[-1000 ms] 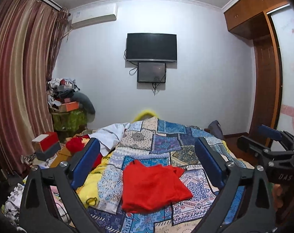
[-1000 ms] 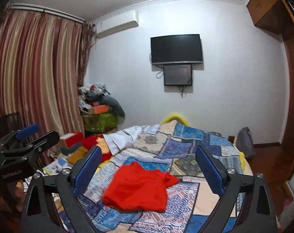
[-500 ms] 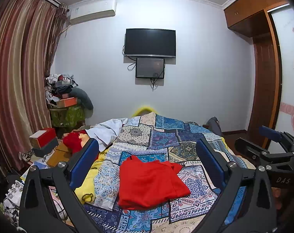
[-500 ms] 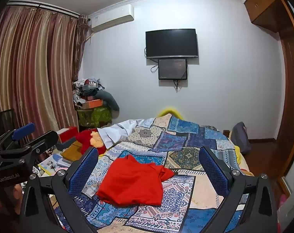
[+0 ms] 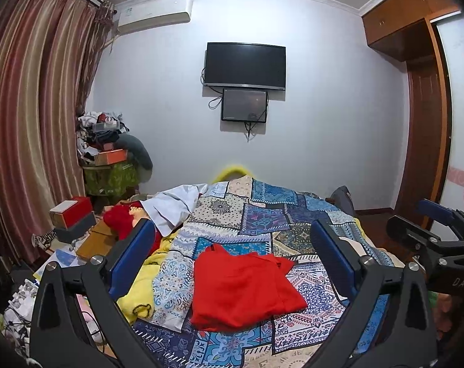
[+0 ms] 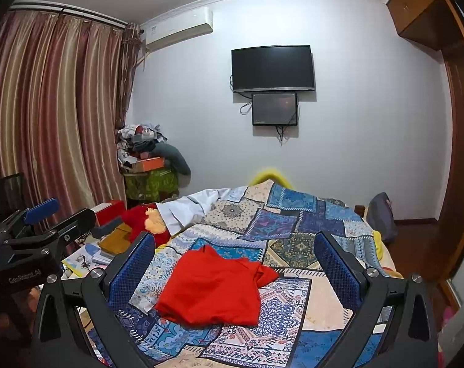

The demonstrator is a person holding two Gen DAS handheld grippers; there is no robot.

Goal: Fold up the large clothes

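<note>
I hold both grippers raised above the near end of the bed, side by side, aimed along it toward the far wall.

Left gripper: released. Its two blue-padded fingers stand wide apart with nothing between them and nothing touching the pads. The red garment lies ahead of and below this gripper, framed between the fingers, clear of both.

Right gripper: released. Its blue pads are spread equally wide and carry nothing. From this view the same red garment lies ahead and below, nearer the left finger than the right, not in contact with either.

Garment condition: loosely bunched, not flat, with one part trailing out toward the right side. It rests on the patchwork bedspread, in the near half of the bed.

Relative positions: the right gripper appears at the right edge of the left wrist view; the left gripper appears at the left edge of the right wrist view. The two do not touch.

Beyond the garment, a white cloth lies ahead and to the left on the bedspread. A wall television faces both grippers straight ahead.
</note>
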